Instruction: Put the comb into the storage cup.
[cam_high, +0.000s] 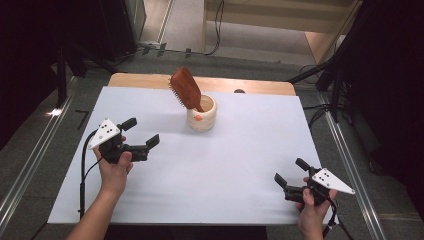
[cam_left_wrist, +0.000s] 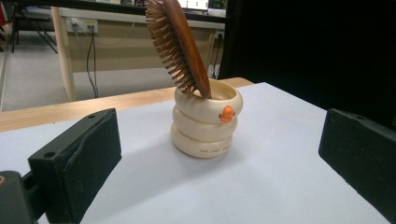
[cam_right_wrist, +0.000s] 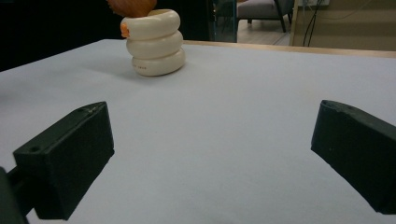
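A cream ringed cup with a small orange knob stands toward the far middle of the white table. A brown wooden hairbrush stands in it, handle down, head leaning left. My left gripper hovers open to the cup's left, jaws pointing at it. From that gripper's view the cup and the brush sit between the wide jaws, some way off. My right gripper is open near the front right corner, far from the cup. Nothing is between its jaws.
The white sheet covers a wooden tabletop whose bare strip shows along the far edge. Dark stands and cables surround the table. A desk stands on the floor beyond it.
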